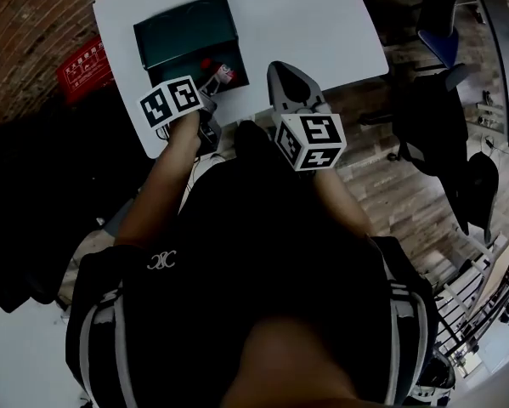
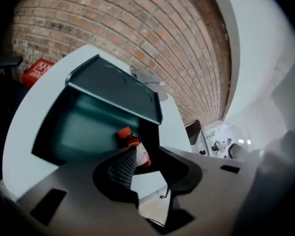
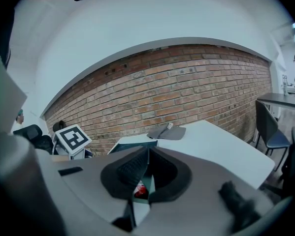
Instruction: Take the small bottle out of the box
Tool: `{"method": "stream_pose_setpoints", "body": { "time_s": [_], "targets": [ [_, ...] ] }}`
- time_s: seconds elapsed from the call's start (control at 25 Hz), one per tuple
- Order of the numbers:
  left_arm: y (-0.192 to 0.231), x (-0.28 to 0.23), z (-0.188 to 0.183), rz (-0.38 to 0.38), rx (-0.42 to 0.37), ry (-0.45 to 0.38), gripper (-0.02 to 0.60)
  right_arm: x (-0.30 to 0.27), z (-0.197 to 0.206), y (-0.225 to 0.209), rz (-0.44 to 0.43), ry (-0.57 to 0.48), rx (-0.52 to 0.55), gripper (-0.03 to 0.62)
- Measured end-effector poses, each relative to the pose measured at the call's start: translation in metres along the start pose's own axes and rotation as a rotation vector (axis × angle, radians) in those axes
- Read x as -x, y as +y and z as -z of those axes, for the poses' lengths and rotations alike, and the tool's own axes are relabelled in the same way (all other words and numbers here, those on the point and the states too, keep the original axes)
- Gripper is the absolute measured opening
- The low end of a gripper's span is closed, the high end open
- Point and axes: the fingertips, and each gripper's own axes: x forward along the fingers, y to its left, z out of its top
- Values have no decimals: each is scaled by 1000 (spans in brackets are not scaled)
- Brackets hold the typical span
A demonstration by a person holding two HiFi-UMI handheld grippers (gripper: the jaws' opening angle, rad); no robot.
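A dark green box [image 1: 183,31] stands open on the white table [image 1: 322,24], its lid [image 2: 115,85] tilted up at the back. The small bottle [image 1: 223,73], red-capped with a white label, lies in the box's near right corner. My left gripper [image 1: 210,89] hovers at that corner. In the left gripper view its jaws [image 2: 148,154] stand apart, the ribbed left pad [image 2: 122,165] just in front of the bottle [image 2: 136,146], not pressing on it. My right gripper [image 1: 281,66] is over the table's near edge, right of the box, its jaws [image 3: 148,150] shut and empty.
A grey cloth [image 3: 167,131] lies on the table behind the box. A red case [image 1: 82,66] sits on the floor left of the table. Dark chairs [image 1: 437,15] stand to the right. A brick wall [image 3: 186,87] runs behind the table.
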Motion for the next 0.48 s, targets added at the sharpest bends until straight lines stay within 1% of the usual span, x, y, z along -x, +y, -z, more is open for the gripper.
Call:
{"method": "stream_pose_setpoints", "body": {
  "time_s": [0.12,0.28,0.4,0.48],
  "targets": [
    [5,-13,1,6,120,51,144,-6,-2,-6,7,-1,-14,31],
    [9,-27,2,-15,241,96,186,-15,-11,-13,2,-9,-16,32],
    [13,-38,3,-40,302,124,206,-22,-18,-19,0,-15,-14,31],
    [14,-46,2,-69,314,139,209,-26,-20,-26,3,-15,-16,31]
  ]
}}
